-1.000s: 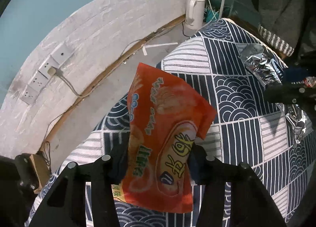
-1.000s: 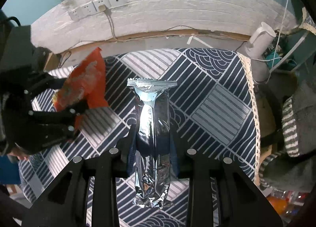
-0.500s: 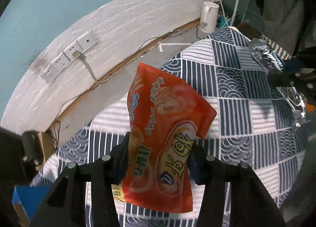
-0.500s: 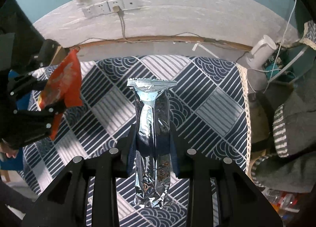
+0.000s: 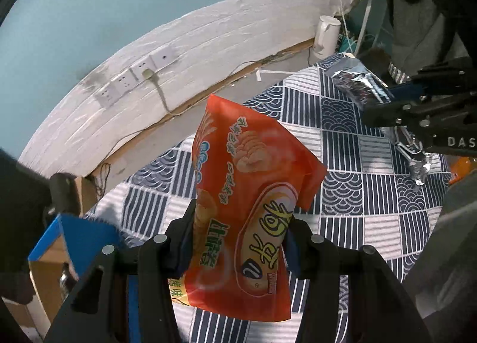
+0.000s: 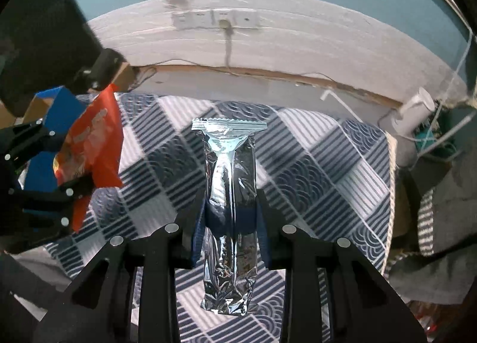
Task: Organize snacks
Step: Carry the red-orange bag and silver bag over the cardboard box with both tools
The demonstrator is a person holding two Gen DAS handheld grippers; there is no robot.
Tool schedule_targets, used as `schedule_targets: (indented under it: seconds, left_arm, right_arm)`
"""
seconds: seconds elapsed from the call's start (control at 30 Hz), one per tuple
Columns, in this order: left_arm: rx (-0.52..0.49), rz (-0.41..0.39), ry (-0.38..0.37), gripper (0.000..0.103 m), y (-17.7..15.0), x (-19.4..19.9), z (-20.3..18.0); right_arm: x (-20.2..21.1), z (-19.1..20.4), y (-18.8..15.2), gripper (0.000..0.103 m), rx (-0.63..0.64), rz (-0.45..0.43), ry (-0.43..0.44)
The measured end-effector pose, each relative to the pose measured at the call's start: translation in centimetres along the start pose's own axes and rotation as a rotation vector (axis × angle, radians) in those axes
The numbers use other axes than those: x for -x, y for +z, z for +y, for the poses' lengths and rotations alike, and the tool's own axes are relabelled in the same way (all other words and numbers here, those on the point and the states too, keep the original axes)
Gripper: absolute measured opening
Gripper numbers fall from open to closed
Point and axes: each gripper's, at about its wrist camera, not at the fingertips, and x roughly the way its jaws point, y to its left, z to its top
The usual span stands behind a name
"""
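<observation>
Left gripper: clamped on an orange chip bag, held above the patterned counter near its left edge. Right gripper: closed around an upright silver foil snack pack, over the counter's middle.

The left tongs are clamped on an orange bag, one finger pressing each side of its lower half, so the bag stands up out of the grip and leans a little right. The right tongs are closed on a silver pouch, gripping it at mid-length with the pouch upright between the blue pads. Both are held in the air above the bed. Each shows in the other's view: the left tongs at the left edge, the right tongs at the upper right, well apart and pointing roughly the same way.
</observation>
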Motion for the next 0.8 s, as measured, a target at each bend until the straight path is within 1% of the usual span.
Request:
schedule_targets:
  seconds: [0.3,0.43,0.63,0.8]
  left_arm:
    - [0.113,-0.017,0.031,0.051,-2.8,4.0,3.7]
    - [0.165,-0.022,0.052,0.051,-4.5,5.8,5.7]
    - [0.242,-0.039,0.08,0.051,-6.8,8.5,8.8]
    - [0.297,-0.035,0.11,0.051,-8.7,9.9,11.6]
  right_arm:
    - [1.1,6.0,1.6,0.028,0.097,-0.025,0.05]
    - [1.4,8.9,2.1,0.028,0.145,-0.039,0.087]
    - [1.6,12.7,2.4,0.028,0.205,-0.034,0.135]
    - [1.8,15.9,3.2,0.028,0.241,-0.036,0.177]
